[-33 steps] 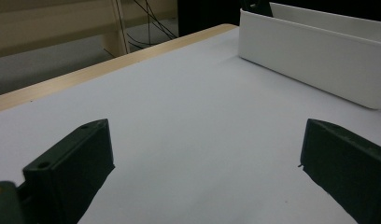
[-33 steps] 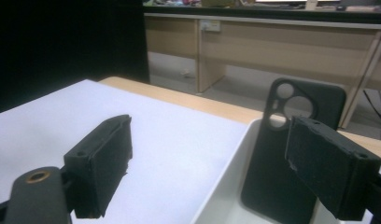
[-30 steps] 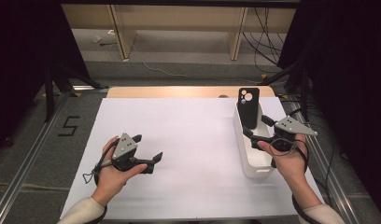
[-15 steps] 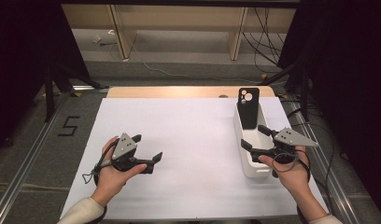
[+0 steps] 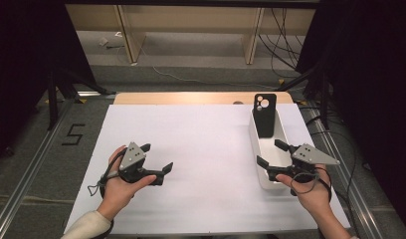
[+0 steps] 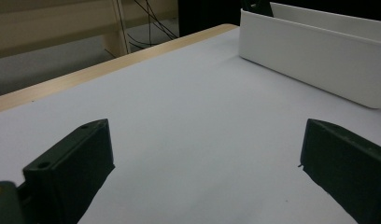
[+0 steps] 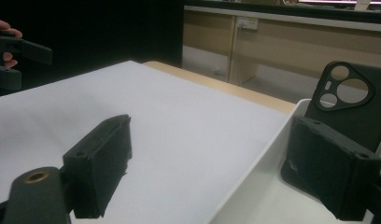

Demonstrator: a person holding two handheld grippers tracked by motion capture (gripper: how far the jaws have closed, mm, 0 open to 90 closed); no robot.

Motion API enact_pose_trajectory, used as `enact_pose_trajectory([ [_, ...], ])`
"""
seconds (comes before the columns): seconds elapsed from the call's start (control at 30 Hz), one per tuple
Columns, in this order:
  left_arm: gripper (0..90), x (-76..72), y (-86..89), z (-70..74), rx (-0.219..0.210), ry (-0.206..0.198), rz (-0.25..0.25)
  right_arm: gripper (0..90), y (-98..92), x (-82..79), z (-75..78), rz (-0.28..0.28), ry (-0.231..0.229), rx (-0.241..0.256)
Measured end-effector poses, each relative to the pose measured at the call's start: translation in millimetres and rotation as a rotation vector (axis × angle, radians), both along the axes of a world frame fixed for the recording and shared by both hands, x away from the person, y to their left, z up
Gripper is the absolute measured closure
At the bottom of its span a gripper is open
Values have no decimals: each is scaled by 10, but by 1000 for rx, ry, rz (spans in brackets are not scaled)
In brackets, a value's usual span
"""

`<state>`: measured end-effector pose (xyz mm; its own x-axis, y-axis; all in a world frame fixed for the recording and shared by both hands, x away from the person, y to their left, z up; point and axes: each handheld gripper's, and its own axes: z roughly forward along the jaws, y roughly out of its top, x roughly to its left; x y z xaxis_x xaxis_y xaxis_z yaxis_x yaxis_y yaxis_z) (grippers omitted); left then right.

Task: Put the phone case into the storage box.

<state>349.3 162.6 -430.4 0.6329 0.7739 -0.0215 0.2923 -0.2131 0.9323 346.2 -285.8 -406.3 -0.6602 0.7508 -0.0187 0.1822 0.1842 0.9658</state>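
A black phone case (image 5: pixel 264 115) stands upright against the far end of a long white bin (image 5: pixel 254 137) at the right of the table. My right gripper (image 5: pixel 269 152) hovers open over the bin's near half, a little short of the case, with nothing between its jaws. From the right gripper view, the case (image 7: pixel 352 102) rises just beyond the right jaw and the bin's rim (image 7: pixel 254 163) runs between the jaws. My left gripper (image 5: pixel 157 157) rests open and empty on the white sheet at the left. In the left gripper view, the bin (image 6: pixel 319 60) lies far ahead.
A white sheet (image 5: pixel 201 144) covers the table, with a wooden strip (image 5: pixel 191 98) along its far edge. Metal rails run down both sides, and a taped "5" (image 5: pixel 74 134) marks the floor at the left. Shelving and cables sit beyond the table.
My right gripper has drawn back along the bin toward the near edge, away from the phone case. The left gripper has stayed where it was.
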Motion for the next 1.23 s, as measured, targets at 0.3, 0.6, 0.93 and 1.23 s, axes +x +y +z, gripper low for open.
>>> enact_pose_trajectory([
  [0.3,21,-1,0,-1,2,0,0,156,-23,-59,-42,-3,-2,-6],
  [0.6,22,0,-1,-3,3,1,-1,155,-36,-101,-76,-4,3,-12],
  [0.93,22,2,-2,-5,3,1,-3,153,-31,-104,-89,-3,7,-14],
  [1.23,23,3,-3,0,-1,0,-4,152,-34,-105,-82,-2,-2,-11],
])
